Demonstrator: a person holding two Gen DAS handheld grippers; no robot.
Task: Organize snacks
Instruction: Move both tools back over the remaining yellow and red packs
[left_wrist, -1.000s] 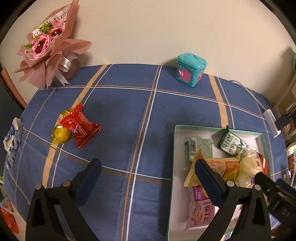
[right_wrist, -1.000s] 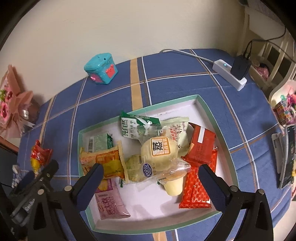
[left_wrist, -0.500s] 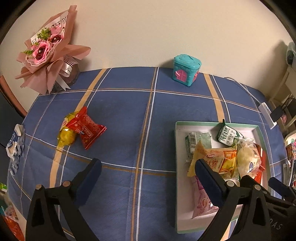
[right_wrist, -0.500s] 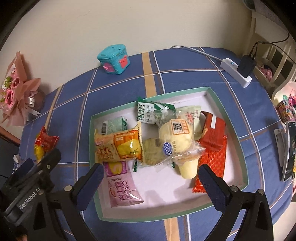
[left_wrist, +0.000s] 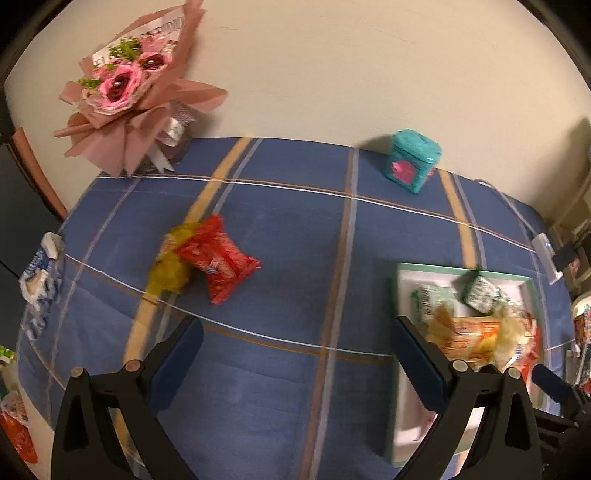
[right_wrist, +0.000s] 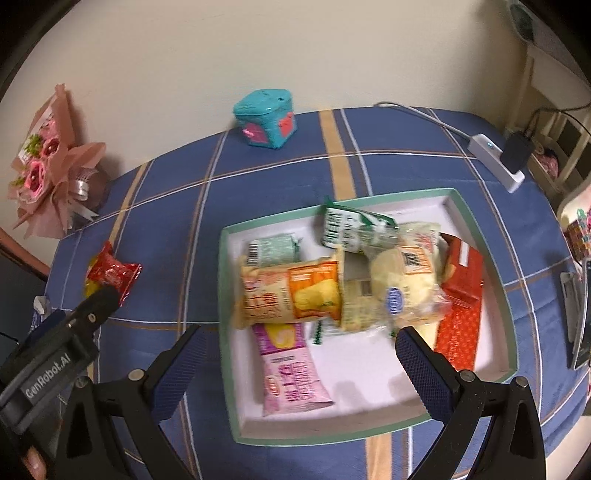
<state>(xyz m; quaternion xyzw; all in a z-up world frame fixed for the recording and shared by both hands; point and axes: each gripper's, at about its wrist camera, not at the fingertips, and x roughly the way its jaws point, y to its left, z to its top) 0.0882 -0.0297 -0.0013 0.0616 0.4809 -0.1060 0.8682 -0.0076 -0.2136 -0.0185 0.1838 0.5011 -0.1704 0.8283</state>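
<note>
A red snack packet (left_wrist: 218, 258) lies on a yellow packet (left_wrist: 168, 271) on the blue plaid cloth, ahead and left of my open, empty left gripper (left_wrist: 295, 347). They also show in the right wrist view (right_wrist: 112, 275). A white tray with a green rim (right_wrist: 225, 295) holds several snacks: an orange packet (right_wrist: 291, 295), a pink packet (right_wrist: 291, 373), green packets (right_wrist: 351, 230), a pale bun (right_wrist: 402, 288) and red packets (right_wrist: 460, 295). My right gripper (right_wrist: 299, 350) is open and empty above the tray's near-left part. The tray shows at the right of the left wrist view (left_wrist: 404, 280).
A teal tin (left_wrist: 413, 166) stands at the back by the wall. A pink bouquet (left_wrist: 136, 99) stands at the back left. A white power strip with a plug (right_wrist: 496, 160) lies at the back right. A blue-white packet (left_wrist: 38, 273) lies at the left table edge.
Both grippers have moved left. The red and yellow packets now sit nearer the middle of the left wrist view, and the tray has slid right in both views. Both stay open.
</note>
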